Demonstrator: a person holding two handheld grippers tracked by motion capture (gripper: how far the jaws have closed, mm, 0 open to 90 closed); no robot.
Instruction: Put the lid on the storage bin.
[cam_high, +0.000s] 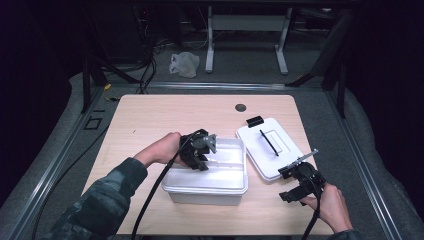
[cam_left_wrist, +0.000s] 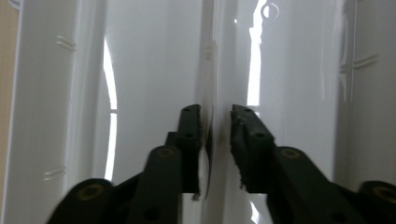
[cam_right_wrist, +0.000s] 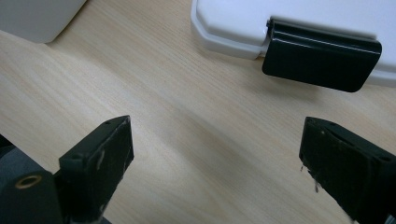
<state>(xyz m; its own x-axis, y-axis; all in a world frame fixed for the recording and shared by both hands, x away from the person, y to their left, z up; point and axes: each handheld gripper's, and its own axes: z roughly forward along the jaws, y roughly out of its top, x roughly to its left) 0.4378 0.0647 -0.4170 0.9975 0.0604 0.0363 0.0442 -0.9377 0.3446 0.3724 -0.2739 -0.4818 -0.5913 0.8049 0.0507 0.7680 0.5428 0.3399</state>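
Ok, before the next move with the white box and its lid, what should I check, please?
1. Left gripper straddles the divider inside the box: ok.
2. Its pads are free of the divider: a gap shows at one pad, the other is close; cannot tell.
3. Right gripper is open and empty: ok.
4. Lid lies on the table beside the box: ok.
5. Lid's black clip is ahead of the right gripper, untouched: ok.

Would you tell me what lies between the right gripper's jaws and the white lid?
Only bare wooden table, seen in the right gripper view; the lid and its black latch lie beyond the right gripper.
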